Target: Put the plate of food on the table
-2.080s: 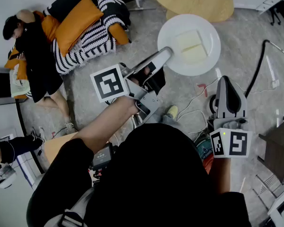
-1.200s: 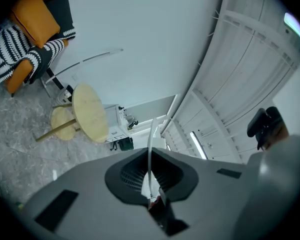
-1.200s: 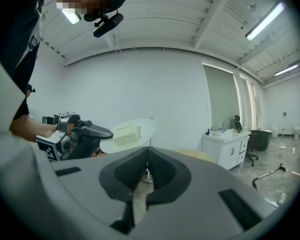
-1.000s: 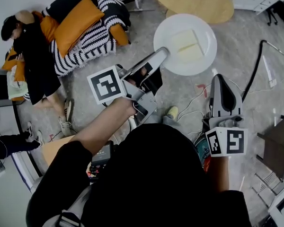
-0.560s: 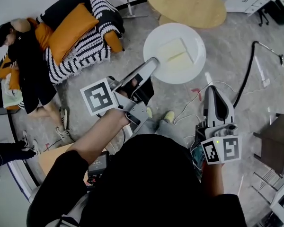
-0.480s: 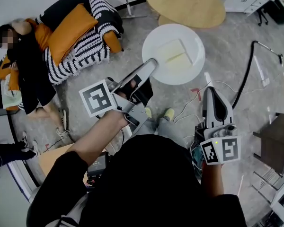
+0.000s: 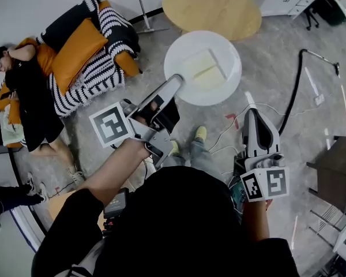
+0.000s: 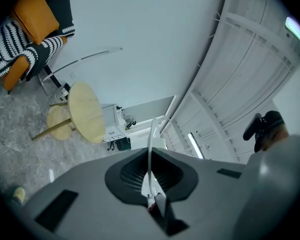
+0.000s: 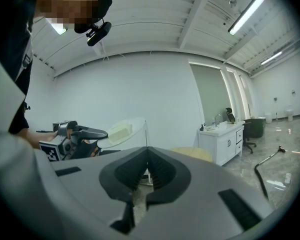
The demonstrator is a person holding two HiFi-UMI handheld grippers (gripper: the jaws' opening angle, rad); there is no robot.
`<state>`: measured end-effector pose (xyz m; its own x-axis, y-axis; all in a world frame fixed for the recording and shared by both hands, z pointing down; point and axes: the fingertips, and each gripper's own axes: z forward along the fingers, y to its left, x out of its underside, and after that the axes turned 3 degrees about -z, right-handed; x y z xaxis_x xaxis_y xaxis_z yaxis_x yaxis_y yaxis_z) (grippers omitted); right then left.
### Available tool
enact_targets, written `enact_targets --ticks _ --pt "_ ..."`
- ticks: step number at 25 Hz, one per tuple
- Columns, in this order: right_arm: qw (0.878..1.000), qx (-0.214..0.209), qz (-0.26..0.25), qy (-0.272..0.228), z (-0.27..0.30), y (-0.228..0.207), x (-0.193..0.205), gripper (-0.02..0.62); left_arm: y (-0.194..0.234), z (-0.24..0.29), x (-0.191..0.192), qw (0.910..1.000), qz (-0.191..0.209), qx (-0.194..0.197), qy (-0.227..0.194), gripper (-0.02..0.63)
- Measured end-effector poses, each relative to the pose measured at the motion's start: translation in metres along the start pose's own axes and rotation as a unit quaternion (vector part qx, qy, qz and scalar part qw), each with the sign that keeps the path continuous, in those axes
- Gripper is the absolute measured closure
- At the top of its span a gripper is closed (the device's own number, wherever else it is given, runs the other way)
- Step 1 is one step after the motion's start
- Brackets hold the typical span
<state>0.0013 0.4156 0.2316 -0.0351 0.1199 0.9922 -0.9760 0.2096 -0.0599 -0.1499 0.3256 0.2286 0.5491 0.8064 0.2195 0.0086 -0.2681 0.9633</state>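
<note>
a: where's the plate of food (image 7: 202,67) at?
b: up in the air over the floor, near rim clamped in the left tool (image 7: 174,83). round wooden bench (image 7: 212,9) lies straight ahead past its far edge. right tool (image 7: 251,113) is closed, empty, well off to the side.

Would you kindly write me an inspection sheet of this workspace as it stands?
Surface: round wooden table, top bare where visible.
Job's things: white plate with two pale food slabs, held in the air, not yet on the table.
Clutter: nothing seen.
Grippers: left gripper shut on the plate's rim; right gripper shut, empty.
Cables: white cables and a black cable on the floor.
Surroundings: person lying on cushions; white cabinet.
</note>
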Motion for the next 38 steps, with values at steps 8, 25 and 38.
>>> enact_targets --ticks 8,25,38 --pt "1.0 -0.015 0.015 -0.012 0.014 -0.02 0.008 0.589 -0.002 0.014 -0.006 0.9997 0.018 0.003 -0.017 0.589" --pt "0.997 -0.05 0.054 -0.021 0.075 -0.133 -0.007 0.589 0.015 0.133 -0.013 0.9978 0.034 -0.048 -0.03 0.589" --pt "0.998 -0.04 0.052 -0.013 0.098 -0.149 -0.008 0.589 0.027 0.162 -0.024 0.999 0.018 -0.039 -0.016 0.589"
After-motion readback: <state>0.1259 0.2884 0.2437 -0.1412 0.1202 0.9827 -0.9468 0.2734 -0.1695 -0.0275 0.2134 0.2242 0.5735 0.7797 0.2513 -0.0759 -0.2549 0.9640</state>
